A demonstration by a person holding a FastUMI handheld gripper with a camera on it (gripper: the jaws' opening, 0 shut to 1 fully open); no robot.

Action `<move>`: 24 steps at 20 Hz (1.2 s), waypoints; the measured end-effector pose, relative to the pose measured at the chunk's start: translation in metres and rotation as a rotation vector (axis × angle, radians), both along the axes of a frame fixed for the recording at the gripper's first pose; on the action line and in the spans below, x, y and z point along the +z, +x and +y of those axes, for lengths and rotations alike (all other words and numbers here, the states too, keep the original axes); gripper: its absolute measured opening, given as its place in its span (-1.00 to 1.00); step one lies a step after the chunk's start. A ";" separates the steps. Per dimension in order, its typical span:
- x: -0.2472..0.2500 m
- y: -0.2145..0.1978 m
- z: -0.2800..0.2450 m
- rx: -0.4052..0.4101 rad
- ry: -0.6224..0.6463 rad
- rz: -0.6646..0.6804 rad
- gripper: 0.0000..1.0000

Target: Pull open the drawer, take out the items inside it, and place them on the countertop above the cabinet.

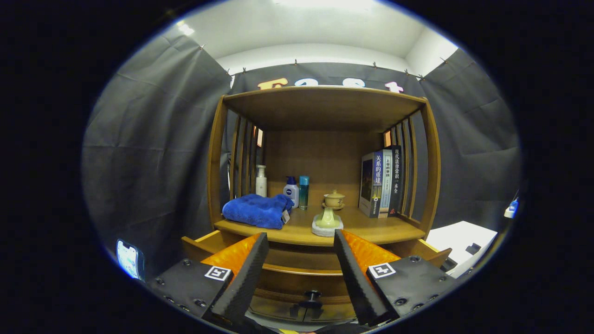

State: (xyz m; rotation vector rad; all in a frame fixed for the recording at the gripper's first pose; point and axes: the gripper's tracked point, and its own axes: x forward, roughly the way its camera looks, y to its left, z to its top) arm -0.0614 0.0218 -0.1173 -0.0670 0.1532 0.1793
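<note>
Gripper view — gripper (300,273) fingers spread, empty, above the pulled-out drawer (301,271) — knob (312,297) below.

On the tabletop (371,230) of the wooden cabinet, a folded blue towel (257,209) lies left, three bottles (291,189) behind it, and a small green stand (327,221) sits before a lidded ceramic cup (334,199). Upright books (381,182) stand right. Below, the pulled-out wooden drawer (301,260) lies between the spread tongs (300,273).

Book spine (377,178) reading 关系的重建, darker spine (395,178) beside it 现代法律常识一本全, square marker tags (218,272) on spread claw (300,236)
</note>
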 end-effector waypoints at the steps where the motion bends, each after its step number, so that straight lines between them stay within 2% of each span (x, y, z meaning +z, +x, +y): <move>1: -0.006 0.000 -0.005 -0.013 0.003 0.006 0.84; 9: -0.057 0.003 -0.046 -0.115 0.011 0.070 0.85; 17: -0.100 0.012 -0.064 -0.158 -0.023 0.134 0.86; 24: -0.111 0.022 -0.073 -0.178 -0.016 0.142 0.86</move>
